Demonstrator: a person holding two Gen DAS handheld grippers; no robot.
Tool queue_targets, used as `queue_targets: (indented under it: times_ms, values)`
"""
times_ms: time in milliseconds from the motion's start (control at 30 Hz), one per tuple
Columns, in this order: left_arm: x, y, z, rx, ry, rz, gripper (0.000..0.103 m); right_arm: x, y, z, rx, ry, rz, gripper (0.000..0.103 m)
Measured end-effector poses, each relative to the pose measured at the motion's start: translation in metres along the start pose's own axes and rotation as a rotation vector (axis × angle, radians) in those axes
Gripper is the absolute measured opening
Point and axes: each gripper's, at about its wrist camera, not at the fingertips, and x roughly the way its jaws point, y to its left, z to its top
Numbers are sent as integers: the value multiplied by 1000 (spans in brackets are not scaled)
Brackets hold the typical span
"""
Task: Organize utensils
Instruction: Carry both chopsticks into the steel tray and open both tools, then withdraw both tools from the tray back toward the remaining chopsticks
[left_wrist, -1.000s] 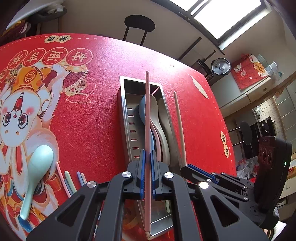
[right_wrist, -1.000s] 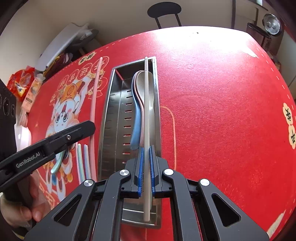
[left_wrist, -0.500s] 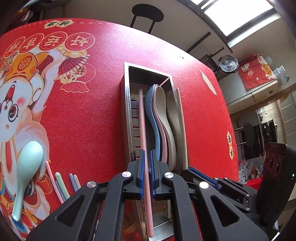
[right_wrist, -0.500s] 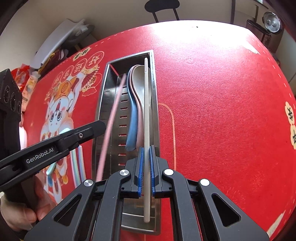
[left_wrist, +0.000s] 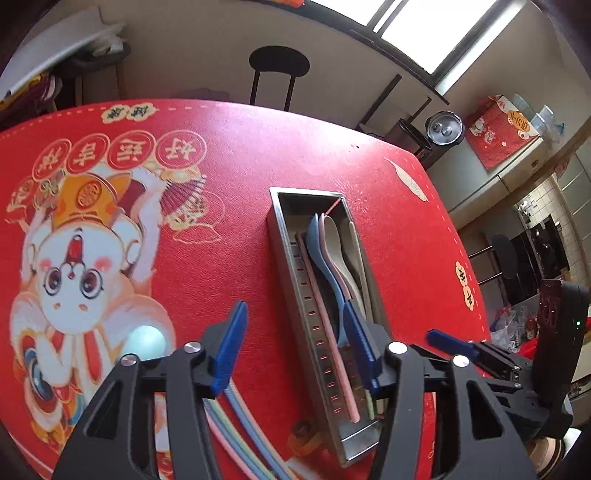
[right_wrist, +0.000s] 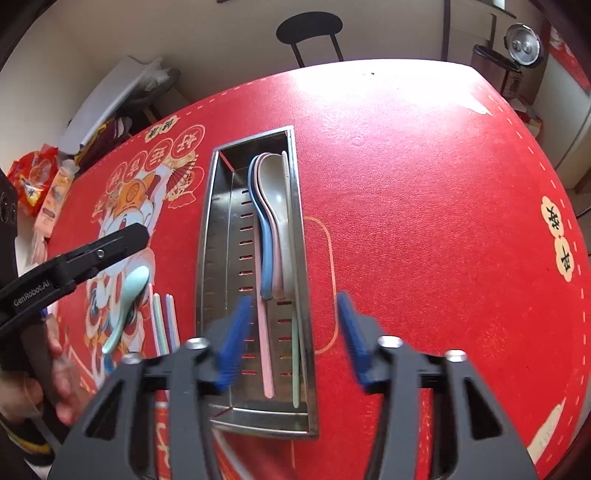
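Observation:
A steel utensil tray (left_wrist: 277, 236) (right_wrist: 205, 236) lies lengthwise on the red tablecloth. In it lie blue, pink and beige spoons (left_wrist: 327, 251) (right_wrist: 269, 218), a pink chopstick (left_wrist: 327, 325) (right_wrist: 264, 354) and a pale chopstick (right_wrist: 295, 354) along the right wall. My left gripper (left_wrist: 295, 347) hangs over the tray's near left side, jaws opening, nothing between them. My right gripper (right_wrist: 295, 339) hovers over the tray's near end, jaws opening too, holding nothing. A mint spoon (left_wrist: 144, 341) (right_wrist: 127, 306) and a few coloured chopsticks (left_wrist: 240, 435) (right_wrist: 162, 325) lie on the cloth left of the tray.
A black chair (left_wrist: 279, 70) (right_wrist: 310, 29) stands beyond the table's far edge. Snack packets (right_wrist: 33, 181) sit past the left edge. A pot (left_wrist: 443, 129) stands on the floor at the right. A person's hand (right_wrist: 22, 398) holds the left gripper's handle.
Both grippers were shut on a chopstick each and have opened. The pink and the pale chopstick now lie in the tray. Both grippers have lifted a little.

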Motion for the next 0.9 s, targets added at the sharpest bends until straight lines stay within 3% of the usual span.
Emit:
queue_targets:
  times_ms: [167, 367, 600, 667, 900]
  values:
    - [-39, 26, -10, 43, -52, 51, 88, -17, 2, -18, -12, -39, 15, 63]
    - [-67, 62, -41, 17, -51, 149, 94, -18, 11, -41, -5, -23, 54, 63]
    - [-59, 70, -105, -25, 18, 148, 93, -14, 26, -69, -29, 8, 97, 63]
    - [-49, 62, -123, -26, 47, 131, 82, -12, 27, -75, -27, 19, 97, 63]
    - [-21, 44, -150, -51, 95, 134, 65, -10, 32, -88, -60, 40, 93, 63]
